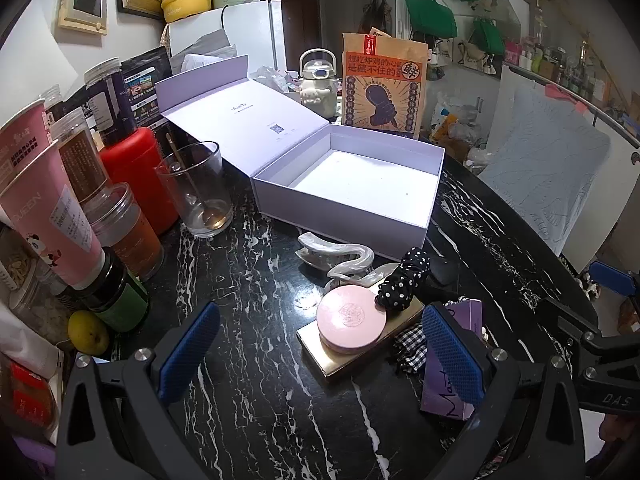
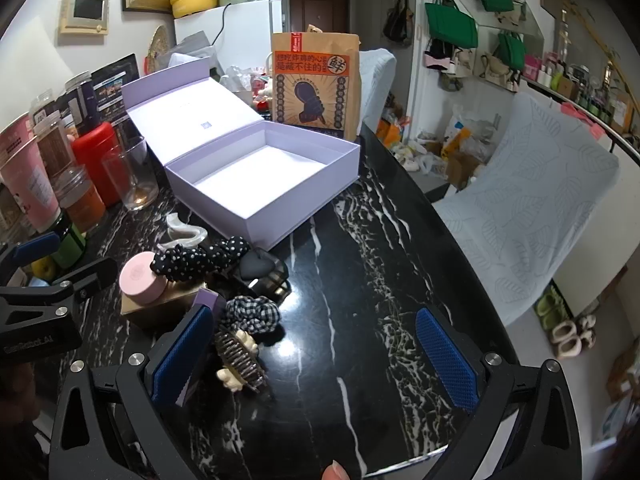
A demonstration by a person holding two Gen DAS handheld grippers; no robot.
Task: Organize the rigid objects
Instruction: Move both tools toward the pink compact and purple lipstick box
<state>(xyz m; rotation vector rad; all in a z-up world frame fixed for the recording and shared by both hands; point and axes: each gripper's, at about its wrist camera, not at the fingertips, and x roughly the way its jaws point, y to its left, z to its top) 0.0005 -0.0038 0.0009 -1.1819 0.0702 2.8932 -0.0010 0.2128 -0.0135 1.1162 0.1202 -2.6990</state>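
Observation:
An open, empty lilac box [image 1: 360, 184] [image 2: 264, 176] stands on the black marble table [image 1: 248, 380] [image 2: 360, 280]. In front of it lie a pink round compact [image 1: 351, 318] [image 2: 140, 278] on a gold case [image 1: 360, 354], a white hair claw [image 1: 340, 258] [image 2: 182, 234], a polka-dot scrunchie [image 1: 404, 280] [image 2: 204, 258], a gingham scrunchie [image 2: 254, 312], a purple box [image 1: 444, 384], a dark heart-shaped case [image 2: 264, 270] and a brown hair claw [image 2: 240, 360]. My left gripper [image 1: 320, 356] is open above the compact. My right gripper [image 2: 316, 364] is open, the brown claw beside its left finger.
Jars, pink cups, a red canister [image 1: 138, 172] and a glass with a spoon [image 1: 198, 190] crowd the table's left side. A paper bag [image 1: 384, 84] [image 2: 316, 84] stands behind the box. A covered chair [image 2: 532, 216] is at the right.

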